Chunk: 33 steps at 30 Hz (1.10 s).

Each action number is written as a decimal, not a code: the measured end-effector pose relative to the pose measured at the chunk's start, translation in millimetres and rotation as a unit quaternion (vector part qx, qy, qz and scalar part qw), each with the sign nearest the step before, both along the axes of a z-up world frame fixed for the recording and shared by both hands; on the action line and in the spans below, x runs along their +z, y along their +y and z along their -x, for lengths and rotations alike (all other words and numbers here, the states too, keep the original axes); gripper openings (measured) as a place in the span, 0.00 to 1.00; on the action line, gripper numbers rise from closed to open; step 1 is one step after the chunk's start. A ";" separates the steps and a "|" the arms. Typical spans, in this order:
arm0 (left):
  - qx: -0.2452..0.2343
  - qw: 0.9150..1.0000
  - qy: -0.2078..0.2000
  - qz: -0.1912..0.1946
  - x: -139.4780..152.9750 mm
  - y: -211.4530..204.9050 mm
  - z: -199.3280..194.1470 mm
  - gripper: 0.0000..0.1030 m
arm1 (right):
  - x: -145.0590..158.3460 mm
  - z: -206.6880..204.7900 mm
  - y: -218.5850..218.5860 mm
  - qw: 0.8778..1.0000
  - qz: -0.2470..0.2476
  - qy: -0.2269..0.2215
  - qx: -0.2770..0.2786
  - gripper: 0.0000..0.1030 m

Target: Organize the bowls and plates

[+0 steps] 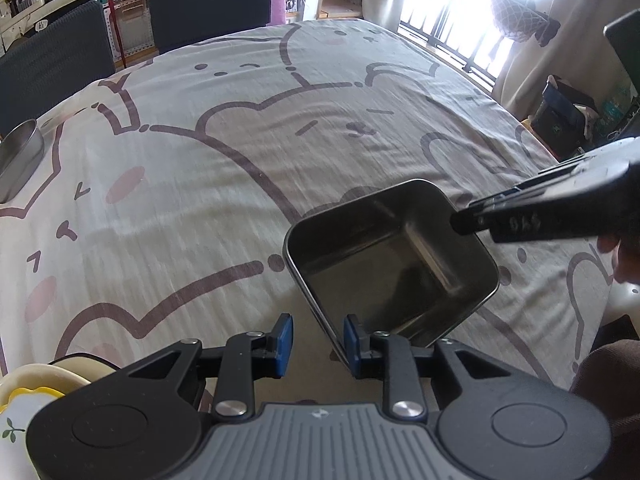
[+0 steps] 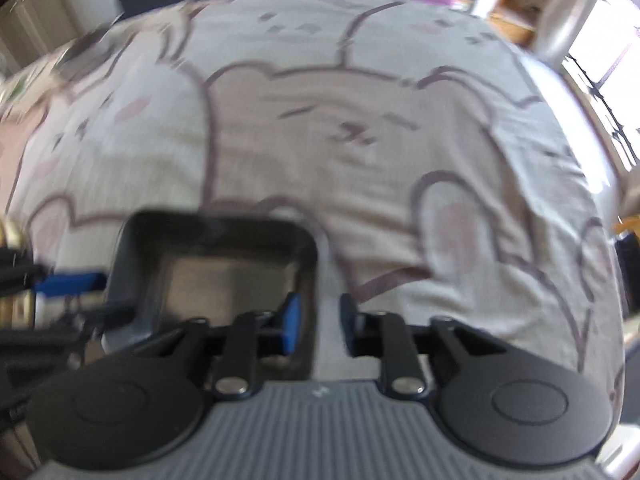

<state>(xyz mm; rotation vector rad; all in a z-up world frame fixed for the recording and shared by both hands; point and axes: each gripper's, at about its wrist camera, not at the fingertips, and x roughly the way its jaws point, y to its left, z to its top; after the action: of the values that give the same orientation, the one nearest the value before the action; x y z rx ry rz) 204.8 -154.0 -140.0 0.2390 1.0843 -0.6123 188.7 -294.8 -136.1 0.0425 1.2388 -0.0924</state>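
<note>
Nearest, at 6 o'clock in the left wrist view: left claw (image 1: pixel 318 344), set at a narrow gap and straddling the near wall of the steel tray (image 1: pixel 392 264). Right pad inside the tray against the wall, left pad outside and clear of it, cloth showing between. No grip there.

Just beyond, toward 4 o'clock: the tray itself, square, empty, on the tabletop (image 1: pixel 200 160) with its bear-print cloth. At the tray's 2 o'clock rim: right claw (image 1: pixel 460 222), reaching in from 3 o'clock, tips close together at the wall. In the blurred right wrist view, one pad inside the wall and one outside; cannot tell whether pressing.

At 7 o'clock, beside the left claw: cream dish (image 1: pixel 40 376).

Farther off, at 9 o'clock on the tabletop edge: round steel bowl (image 1: pixel 20 156), well apart from the tray.

Farthest, at 11 o'clock: two dark chairs (image 1: pixel 208 0).
</note>
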 end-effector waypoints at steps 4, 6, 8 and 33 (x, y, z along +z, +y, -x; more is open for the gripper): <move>-0.006 1.000 -0.004 -0.005 -1.2 -2.1 0.5 0.28 | -0.5 -0.5 -5.6 1.000 -0.021 -0.004 -0.001 0.09; -0.006 1.000 -0.005 -0.006 -2.0 -2.5 0.0 0.30 | -1.0 -1.9 -3.4 1.000 -0.015 -0.007 0.003 0.08; -0.008 1.000 -0.002 -0.002 -2.5 -2.7 -0.3 0.31 | -1.5 -3.6 -3.6 1.000 -0.014 -0.011 0.000 0.08; 0.007 1.000 -0.013 0.020 15.1 3.2 6.4 0.66 | 20.4 27.1 -6.3 0.999 -0.010 -0.025 0.030 0.49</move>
<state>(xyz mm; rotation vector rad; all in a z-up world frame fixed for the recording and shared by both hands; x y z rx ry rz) 198.4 -150.8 -124.9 0.2041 1.0478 -0.6161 161.6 -301.1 -115.7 0.0245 1.1909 -0.0261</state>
